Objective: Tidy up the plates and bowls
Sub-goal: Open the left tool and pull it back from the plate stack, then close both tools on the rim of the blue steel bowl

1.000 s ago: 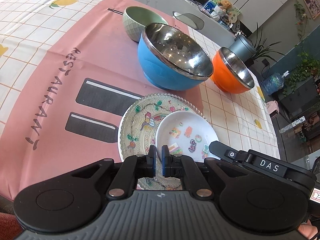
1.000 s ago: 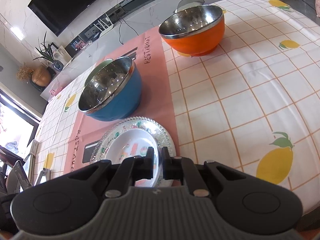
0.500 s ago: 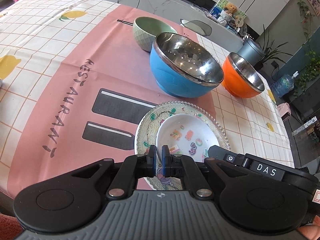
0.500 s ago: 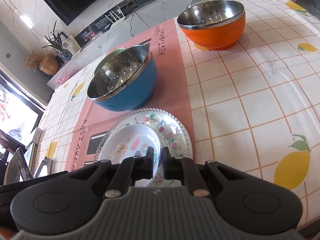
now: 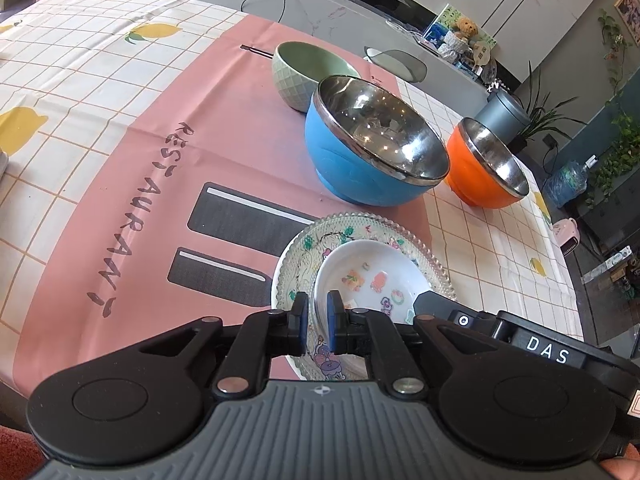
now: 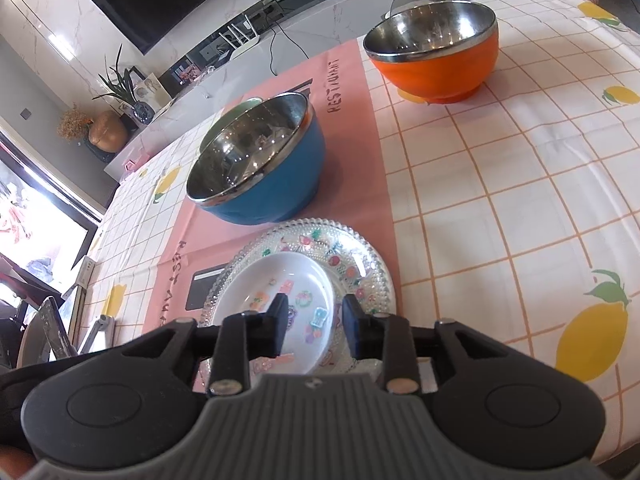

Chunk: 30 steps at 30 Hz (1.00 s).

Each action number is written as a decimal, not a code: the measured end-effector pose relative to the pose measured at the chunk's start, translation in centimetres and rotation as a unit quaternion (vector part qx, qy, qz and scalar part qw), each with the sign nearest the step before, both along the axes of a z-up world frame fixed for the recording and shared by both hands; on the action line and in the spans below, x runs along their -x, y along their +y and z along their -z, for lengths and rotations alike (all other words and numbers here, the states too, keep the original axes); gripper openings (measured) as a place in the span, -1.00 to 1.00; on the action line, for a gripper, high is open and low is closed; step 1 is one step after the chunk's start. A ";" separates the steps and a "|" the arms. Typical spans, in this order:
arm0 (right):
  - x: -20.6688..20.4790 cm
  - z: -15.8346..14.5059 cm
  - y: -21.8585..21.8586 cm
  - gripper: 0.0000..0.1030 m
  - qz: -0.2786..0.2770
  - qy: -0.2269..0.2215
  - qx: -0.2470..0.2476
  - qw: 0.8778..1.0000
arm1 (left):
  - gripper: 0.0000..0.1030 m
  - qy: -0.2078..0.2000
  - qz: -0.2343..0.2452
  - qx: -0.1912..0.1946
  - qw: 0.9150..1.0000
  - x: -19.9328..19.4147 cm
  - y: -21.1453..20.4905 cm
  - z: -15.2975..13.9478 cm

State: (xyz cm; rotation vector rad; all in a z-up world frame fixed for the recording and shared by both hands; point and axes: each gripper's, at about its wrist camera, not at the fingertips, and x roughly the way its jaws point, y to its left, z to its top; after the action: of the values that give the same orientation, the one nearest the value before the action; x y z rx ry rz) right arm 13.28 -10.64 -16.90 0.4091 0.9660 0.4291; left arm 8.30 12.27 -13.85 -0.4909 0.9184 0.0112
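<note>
Sitting inside the patterned glass plate [image 5: 296, 256], the small white dish [image 5: 372, 276] w/ cartoon stickers lies nr the desk's [image 6: 520, 184] front edge, on the pink mat [image 5: 160, 184]. Left gripper [image 5: 318, 320] straddles the dish's near-left rim; jaws opening, rim between the pads, pads not pressing. Right gripper [image 6: 314, 322] over the dish's near-right rim, jaws opening wider, rim between them, released. Blue steel-lined bowl [image 5: 372, 164] just behind the plate, apart from it. Green bowl [image 5: 308, 72] behind the blue one, close to it. Orange bowl [image 6: 436, 56] farther off on the checked cloth [image 6: 520, 152], well apart from the plate.
</note>
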 end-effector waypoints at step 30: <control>-8.8 -3.3 1.3 0.02 0.027 -0.091 0.031 0.995 | -0.24 -0.087 -0.034 -0.004 0.996 -8.0 3.3 -3.4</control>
State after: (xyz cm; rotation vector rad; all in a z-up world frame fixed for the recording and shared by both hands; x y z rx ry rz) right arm 22.06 -9.33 -13.63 0.3327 0.7886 0.3798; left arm 16.33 15.52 -10.45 -0.5069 0.7308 0.0338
